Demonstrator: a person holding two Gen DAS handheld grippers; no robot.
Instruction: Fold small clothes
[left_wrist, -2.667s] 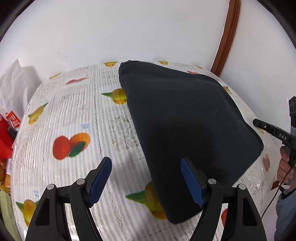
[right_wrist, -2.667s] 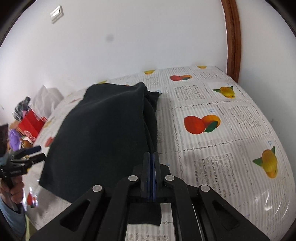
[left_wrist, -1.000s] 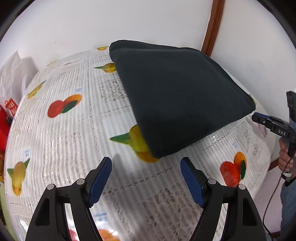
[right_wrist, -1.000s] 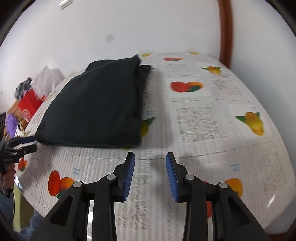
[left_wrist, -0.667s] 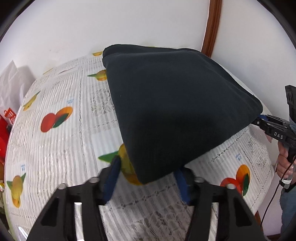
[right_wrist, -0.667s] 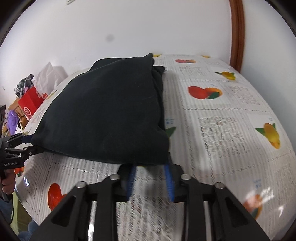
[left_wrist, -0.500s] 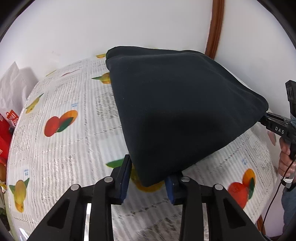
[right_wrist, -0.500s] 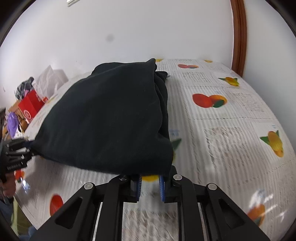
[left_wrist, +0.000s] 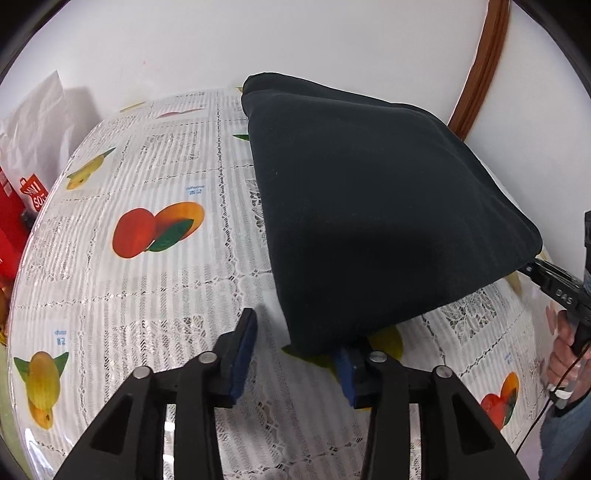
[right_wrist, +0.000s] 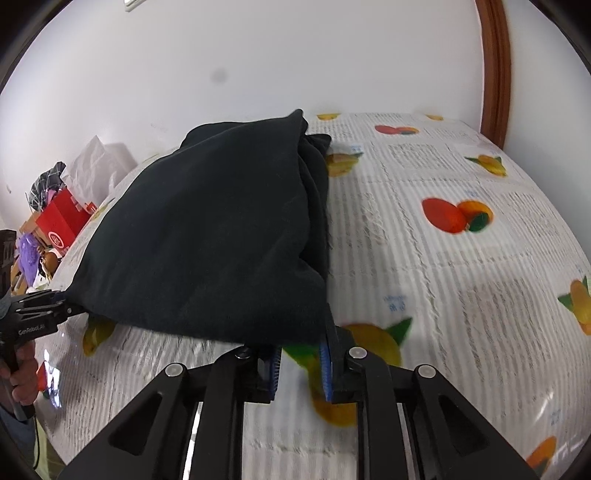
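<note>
A folded black garment (left_wrist: 369, 206) lies on the fruit-print tablecloth (left_wrist: 155, 280). In the left wrist view my left gripper (left_wrist: 295, 354) is open, its jaws astride the garment's near corner, which overhangs the right pad. In the right wrist view the garment (right_wrist: 207, 236) fills the left half, and my right gripper (right_wrist: 299, 363) is open, jaws a small gap apart just under the garment's near right corner. Each view shows the other gripper at the garment's far corner: the right one (left_wrist: 532, 267) and the left one (right_wrist: 62, 306).
A red shopping bag (left_wrist: 14, 206) and white bags (left_wrist: 40, 122) stand off the table's left side. The red box and clutter (right_wrist: 55, 218) show in the right wrist view too. A white wall and a brown door frame (left_wrist: 480, 70) are behind the table.
Both grippers moved in to the garment's near corners and narrowed. In the last half second both jaw pairs have widened again, and the garment's near edge looks lower.
</note>
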